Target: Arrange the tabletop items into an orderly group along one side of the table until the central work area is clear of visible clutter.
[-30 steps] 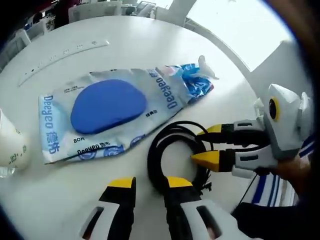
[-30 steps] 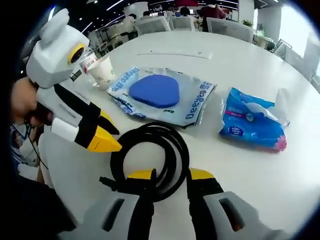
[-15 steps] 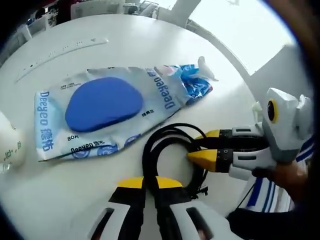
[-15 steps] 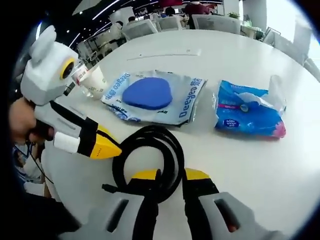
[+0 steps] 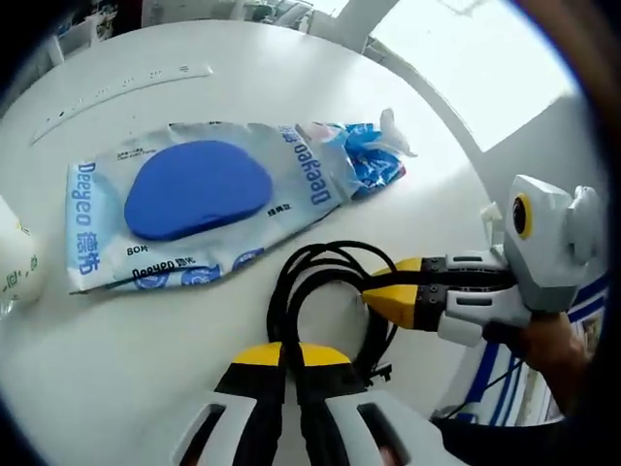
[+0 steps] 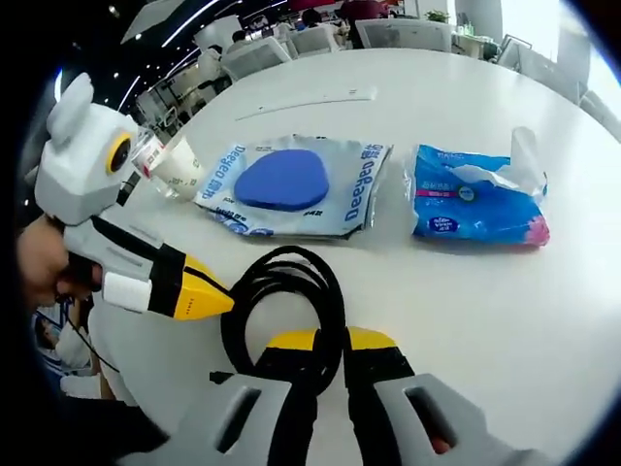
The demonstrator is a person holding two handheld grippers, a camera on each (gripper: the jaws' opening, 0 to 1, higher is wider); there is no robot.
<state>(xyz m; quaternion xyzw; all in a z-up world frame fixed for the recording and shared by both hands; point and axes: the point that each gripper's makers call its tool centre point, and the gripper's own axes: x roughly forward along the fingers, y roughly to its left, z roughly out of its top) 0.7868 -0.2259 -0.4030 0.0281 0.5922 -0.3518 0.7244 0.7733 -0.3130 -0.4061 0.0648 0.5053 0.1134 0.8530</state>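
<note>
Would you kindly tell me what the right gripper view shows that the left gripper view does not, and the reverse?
Right gripper view alone: the whole blue tissue pack and the left gripper, jaws together at the coiled black cable. Left gripper view alone: the right gripper, jaws shut on the far side of that cable, and the tissue pack half hidden behind the pouch. Both share the white round table, the Deeyeo pouch with its blue pad, a cup and a long white strip.

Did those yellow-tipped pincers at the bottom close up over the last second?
Yes. The left gripper and right gripper have each drawn their jaws together onto the black cable, which lies in the same spot beside the blue-pad packet.
</note>
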